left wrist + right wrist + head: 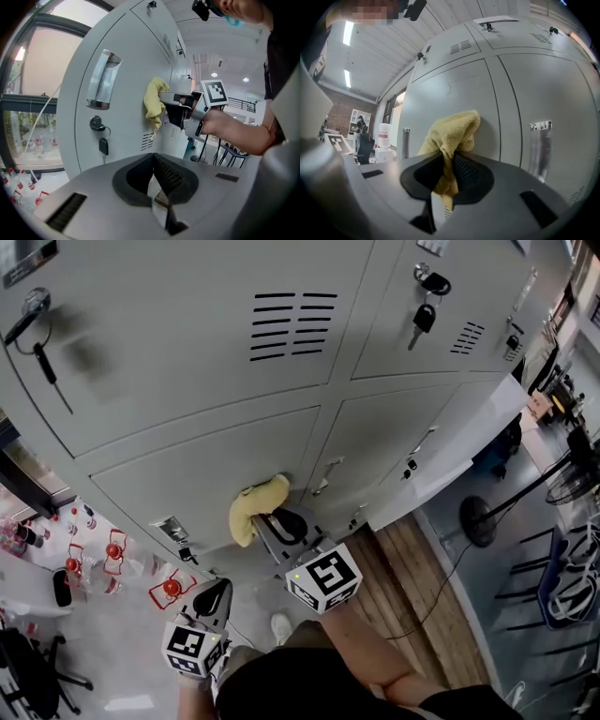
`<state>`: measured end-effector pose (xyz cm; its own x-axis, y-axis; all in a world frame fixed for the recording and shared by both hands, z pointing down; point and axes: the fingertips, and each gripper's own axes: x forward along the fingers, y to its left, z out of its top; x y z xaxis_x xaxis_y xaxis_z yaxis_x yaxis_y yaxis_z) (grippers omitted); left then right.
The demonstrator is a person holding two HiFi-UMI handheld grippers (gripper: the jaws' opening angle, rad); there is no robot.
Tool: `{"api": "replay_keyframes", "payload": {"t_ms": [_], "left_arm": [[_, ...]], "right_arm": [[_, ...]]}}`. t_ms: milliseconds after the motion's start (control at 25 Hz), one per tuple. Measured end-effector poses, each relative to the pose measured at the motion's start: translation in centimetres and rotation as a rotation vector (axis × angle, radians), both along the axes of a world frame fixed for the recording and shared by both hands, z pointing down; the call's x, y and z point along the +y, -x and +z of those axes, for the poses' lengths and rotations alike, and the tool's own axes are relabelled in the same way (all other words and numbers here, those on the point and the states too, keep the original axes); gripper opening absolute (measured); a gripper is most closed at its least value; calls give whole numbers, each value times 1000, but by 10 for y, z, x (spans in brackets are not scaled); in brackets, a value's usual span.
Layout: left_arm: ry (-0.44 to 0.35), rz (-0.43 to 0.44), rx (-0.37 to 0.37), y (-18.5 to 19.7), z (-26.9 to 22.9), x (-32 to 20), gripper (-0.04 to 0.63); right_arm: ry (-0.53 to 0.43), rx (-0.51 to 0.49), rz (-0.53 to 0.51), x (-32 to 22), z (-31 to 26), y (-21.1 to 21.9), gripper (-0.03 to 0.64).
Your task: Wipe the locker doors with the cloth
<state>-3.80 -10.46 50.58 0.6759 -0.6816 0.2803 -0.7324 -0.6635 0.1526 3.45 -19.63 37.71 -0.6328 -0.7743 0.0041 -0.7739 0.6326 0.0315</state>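
The right gripper [449,178] has its fingers clamped on a bunched, fluffy yellow cloth [452,129] that presses against a grey locker door [454,89]; the left gripper [157,176] fingers are together, empty

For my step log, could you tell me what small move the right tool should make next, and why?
Probably sweep the right tool sideways across the locker door, cloth in contact. It is shut on the yellow cloth, whose bunched end appears pressed on that door near its edge, so most of the panel lies to one side.
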Motion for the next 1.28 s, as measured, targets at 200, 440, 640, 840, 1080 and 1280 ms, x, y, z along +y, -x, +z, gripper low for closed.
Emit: {"api": "replay_keyframes", "payload": {"t_ms": [200, 440, 640, 840, 1080, 1280], "left_arm": [[11, 27, -4, -17, 4, -5, 9], [4, 48, -6, -30, 5, -8, 9], [24, 44, -12, -27, 11, -6, 9], [36, 38, -16, -18, 15, -3, 9], [58, 29, -18, -2, 20, 5, 10], [56, 11, -21, 17, 21, 10, 9]], "right_arm": [[24, -11, 38, -6, 8, -26, 69], [56, -25, 76, -10, 19, -46, 69], [69, -32, 87, -11, 25, -49, 69], [92, -24, 97, -10, 36, -46, 67], [116, -2, 84, -5, 49, -25, 66], [127, 2, 63, -1, 55, -2, 67]]}}
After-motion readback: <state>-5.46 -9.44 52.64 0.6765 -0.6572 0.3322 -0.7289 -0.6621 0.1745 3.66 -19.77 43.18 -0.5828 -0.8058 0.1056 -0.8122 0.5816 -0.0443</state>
